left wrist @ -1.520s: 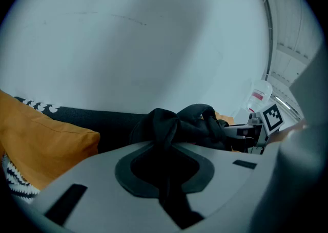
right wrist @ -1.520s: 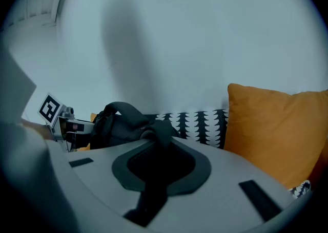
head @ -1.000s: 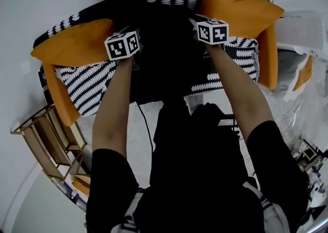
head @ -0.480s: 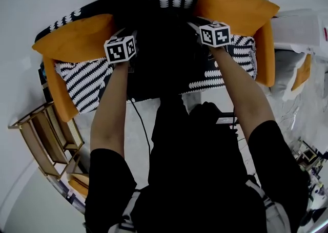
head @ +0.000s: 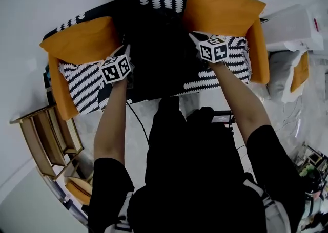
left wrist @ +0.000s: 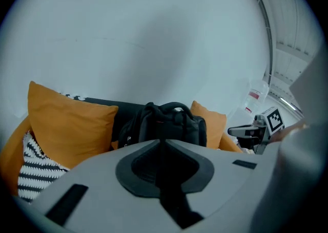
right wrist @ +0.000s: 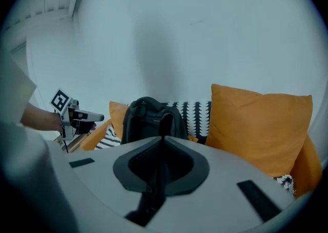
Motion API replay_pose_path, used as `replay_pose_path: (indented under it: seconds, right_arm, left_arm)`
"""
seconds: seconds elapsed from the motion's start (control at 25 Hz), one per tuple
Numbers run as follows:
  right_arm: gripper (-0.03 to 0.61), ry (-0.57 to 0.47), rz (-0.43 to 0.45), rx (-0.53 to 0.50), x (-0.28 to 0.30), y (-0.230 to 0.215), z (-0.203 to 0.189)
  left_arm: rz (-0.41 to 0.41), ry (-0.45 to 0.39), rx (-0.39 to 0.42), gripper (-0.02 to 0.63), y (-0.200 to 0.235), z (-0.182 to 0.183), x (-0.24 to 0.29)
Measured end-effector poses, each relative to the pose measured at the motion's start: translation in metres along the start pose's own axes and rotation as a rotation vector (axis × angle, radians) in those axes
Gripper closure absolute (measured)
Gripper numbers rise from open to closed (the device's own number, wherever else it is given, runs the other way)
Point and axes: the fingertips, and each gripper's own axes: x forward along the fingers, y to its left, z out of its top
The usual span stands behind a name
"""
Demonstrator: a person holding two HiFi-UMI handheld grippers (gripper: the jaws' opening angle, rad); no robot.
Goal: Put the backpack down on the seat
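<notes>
Now, black backpack, upright, on striped seat

Left cushion and right cushion are orange; wooden rack nearby.

Soft, cool, even light here, no glare, just a broad faint shadow on the wall above the left claw and again above the right claw. Fisheye curves every edge into a dark rim; the backpack beyond both claws reads as detail-less black, and the near claw housings blur.
</notes>
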Motion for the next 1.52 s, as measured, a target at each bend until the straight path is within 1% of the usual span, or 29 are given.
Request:
replay_pose_path:
  seconds: [0.04,0.12,0.2,0.28,0.36,0.44,0.52,0.56,0.64,0.72,0.84,0.96,1.12,1.24,1.32,1.4,1.44,1.52]
  right_arm:
    - [0.540,-0.019,0.016,-0.010,-0.012,0.005,-0.001]
    - [0.545,-0.064,0.038,-0.033,-0.038,0.011,0.001]
    - [0.546,-0.117,0.044,-0.048,-0.067,0.015,0.003]
    - [0.546,-0.180,0.051,-0.054,-0.099,0.023,0.005]
    - [0.546,-0.240,0.071,-0.061,-0.136,0.034,0.003]
    - [0.546,-0.294,0.095,-0.078,-0.177,0.049,-0.003]
    - [0.546,-0.350,0.107,-0.111,-0.220,0.062,-0.008]
    - [0.546,-0.380,0.111,-0.122,-0.242,0.068,-0.012]
    - [0.546,-0.440,0.121,-0.111,-0.287,0.077,-0.023]
    - [0.547,-0.489,0.118,-0.102,-0.328,0.083,-0.035]
    - [0.547,-0.548,0.105,-0.132,-0.377,0.091,-0.047]
    - [0.547,-0.592,0.103,-0.155,-0.409,0.102,-0.054]
    - [0.546,-0.614,0.153,-0.166,-0.436,0.130,-0.065]
    - [0.546,-0.608,0.200,-0.171,-0.447,0.152,-0.079]
    - [0.546,-0.582,0.244,-0.175,-0.447,0.169,-0.090]
    - [0.546,-0.550,0.282,-0.153,-0.444,0.184,-0.100]
    - [0.546,-0.539,0.284,-0.143,-0.443,0.190,-0.105]
    - [0.546,-0.533,0.251,-0.145,-0.443,0.199,-0.113]
  left_arm:
    - [-0.005,-0.023,-0.003,0.577,-0.008,-0.003,-0.011]
    - [-0.008,-0.105,0.010,0.597,-0.028,-0.004,-0.034]
    - [-0.016,-0.201,0.021,0.598,-0.051,-0.002,-0.057]
    - [-0.025,-0.278,0.015,0.598,-0.072,-0.004,-0.082]
    - [-0.018,-0.340,0.011,0.598,-0.094,-0.010,-0.109]
    - [0.009,-0.394,0.020,0.598,-0.114,-0.018,-0.136]
    - [0.016,-0.428,0.016,0.598,-0.136,-0.029,-0.157]
    - [0.012,-0.436,0.009,0.598,-0.148,-0.037,-0.168]
    - [0.000,-0.447,0.004,0.598,-0.173,-0.055,-0.191]
    - [-0.021,-0.464,0.015,0.598,-0.203,-0.069,-0.216]
    - [-0.065,-0.503,0.057,0.598,-0.247,-0.081,-0.250]
    - [-0.068,-0.509,0.113,0.598,-0.274,-0.092,-0.280]
    - [-0.060,-0.509,0.198,0.598,-0.291,-0.105,-0.311]
    - [-0.063,-0.523,0.207,0.598,-0.295,-0.114,-0.327]
    - [-0.080,-0.521,0.201,0.598,-0.294,-0.120,-0.335]
    - [-0.097,-0.507,0.205,0.598,-0.292,-0.126,-0.342]
    - [-0.103,-0.502,0.209,0.598,-0.291,-0.129,-0.346]
    - [-0.118,-0.500,0.218,0.598,-0.292,-0.136,-0.355]
